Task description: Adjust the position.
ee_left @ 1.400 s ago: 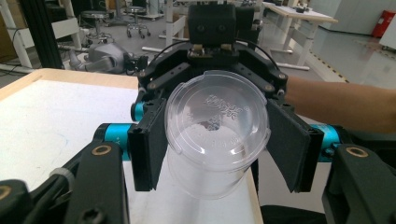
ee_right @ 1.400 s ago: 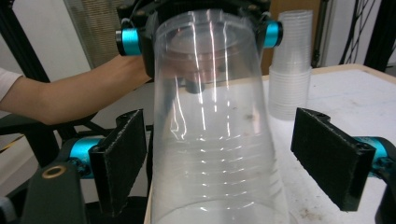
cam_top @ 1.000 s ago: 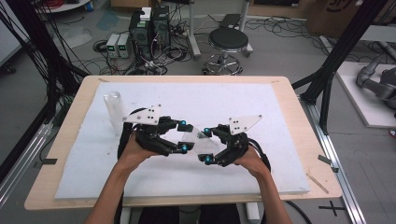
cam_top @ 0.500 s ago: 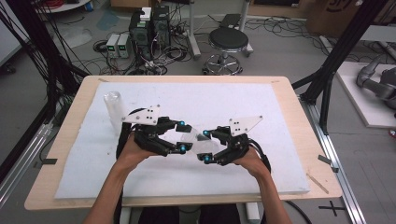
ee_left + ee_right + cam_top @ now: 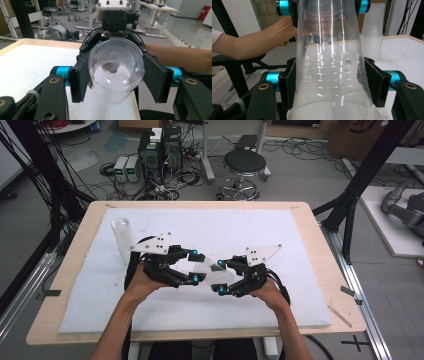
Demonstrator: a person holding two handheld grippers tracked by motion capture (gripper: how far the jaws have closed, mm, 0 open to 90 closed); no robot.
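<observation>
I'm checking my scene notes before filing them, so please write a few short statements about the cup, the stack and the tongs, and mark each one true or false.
1. Both tongs grip one clear plastic cup. True: the left tongs hold its base end, the right tongs its wider part.
2. The right tongs hang open. False: their pads press on the cup's sides, having just closed on it.
3. A stack of clear cups stands at the white mat's far left. True.
4. The held cup is full of water. False: it looks empty and see-through.
5. The stack lies tipped over. False: it stands upright.
</observation>
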